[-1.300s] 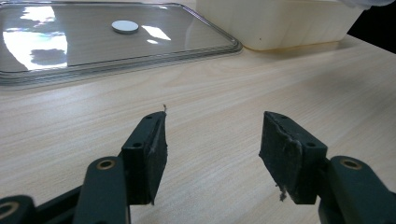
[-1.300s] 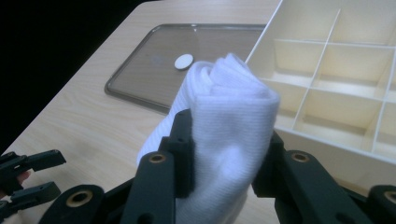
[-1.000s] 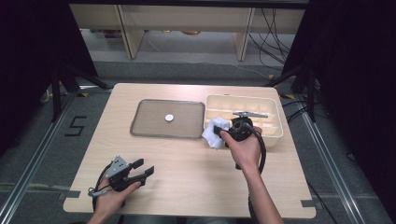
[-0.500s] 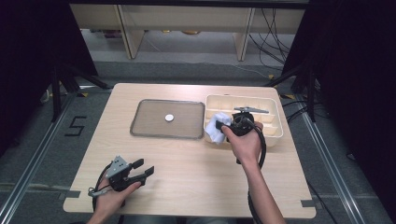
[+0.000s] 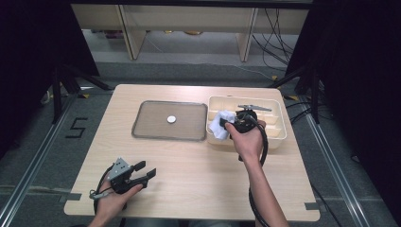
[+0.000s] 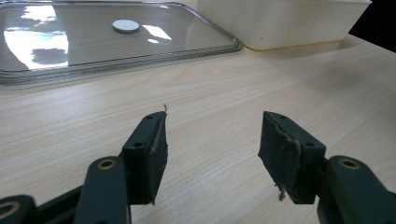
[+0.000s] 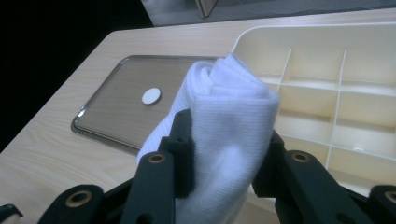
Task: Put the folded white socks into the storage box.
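Cloth: 1 white cloth (image 7: 229,121) clamped in right gripper (image 7: 224,154), held over left end of divided bin (image 5: 279,135)
Left gripper (image 6: 212,154): jaws wide, nothing betw.; low over table (image 5: 198,170)
Tray (image 5: 142,130): 1; disc (image 5: 170,119): 1, lying on it

Take the tray (image 5: 156,127) as your landmark. A small disc (image 5: 170,119) lies on it, near the middle. The divided bin (image 5: 279,130) sits just right of the tray. Your right gripper (image 5: 226,124) holds a folded cloth (image 5: 221,124) over the bin's left end, beside the tray. Your left gripper (image 5: 144,173) rests on the table (image 5: 203,184) before the tray, well apart.
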`<state>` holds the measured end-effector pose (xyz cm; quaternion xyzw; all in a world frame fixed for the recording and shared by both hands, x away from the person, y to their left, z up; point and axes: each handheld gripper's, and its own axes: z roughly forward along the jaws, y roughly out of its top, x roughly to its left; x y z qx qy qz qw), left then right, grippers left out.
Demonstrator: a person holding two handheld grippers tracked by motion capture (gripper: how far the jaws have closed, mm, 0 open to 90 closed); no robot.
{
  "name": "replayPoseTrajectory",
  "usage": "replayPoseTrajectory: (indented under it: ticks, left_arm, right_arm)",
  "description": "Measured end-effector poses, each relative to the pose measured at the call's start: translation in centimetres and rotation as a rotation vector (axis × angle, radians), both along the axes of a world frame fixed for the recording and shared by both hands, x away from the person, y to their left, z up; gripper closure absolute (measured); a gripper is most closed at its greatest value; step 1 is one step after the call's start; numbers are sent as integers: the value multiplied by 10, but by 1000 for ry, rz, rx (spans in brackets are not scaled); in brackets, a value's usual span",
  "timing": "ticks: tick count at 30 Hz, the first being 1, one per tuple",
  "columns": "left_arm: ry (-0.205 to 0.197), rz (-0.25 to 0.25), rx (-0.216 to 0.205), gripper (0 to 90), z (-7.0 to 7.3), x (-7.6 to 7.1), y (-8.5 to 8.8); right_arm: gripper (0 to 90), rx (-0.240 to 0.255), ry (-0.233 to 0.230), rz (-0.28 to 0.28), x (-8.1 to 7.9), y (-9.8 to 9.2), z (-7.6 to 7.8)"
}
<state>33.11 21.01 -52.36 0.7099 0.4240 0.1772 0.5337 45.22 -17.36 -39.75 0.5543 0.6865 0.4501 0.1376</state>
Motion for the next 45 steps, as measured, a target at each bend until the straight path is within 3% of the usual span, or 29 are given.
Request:
replayPoseTrajectory:
  ticks: [4,14,15,18,19,23,35,37,38,45]
  left_arm:
    - [-2,0,4,410,0,0,0]
    - [-1,-2,6,409,0,-1,0]
    - [-1,-4,2,409,0,0,0]
    - [4,2,15,409,1,-1,-1]
    - [4,2,15,409,1,-1,-1]
    - [5,3,13,409,1,-1,0]
    - [4,2,16,410,1,-1,-1]
    - [5,3,14,410,1,0,-1]
    - [5,2,14,410,1,0,-1]
    - [5,2,15,412,1,0,-1]
  right_arm:
    - [675,1,-13,2,3,2,0]
    - [675,0,6,-25,9,11,-1]
    - [675,-23,-16,-4,12,8,-2]
    - [675,-16,-10,-15,13,10,-1]
    - [675,-38,-23,-13,14,10,-3]
    - [675,-19,-3,-16,16,12,-3]
    - [676,-47,-3,-20,24,14,-1]
    - [676,-30,26,-40,25,17,0]
    - [676,-49,8,-26,27,15,0]
    - [676,-51,16,-32,31,14,0]
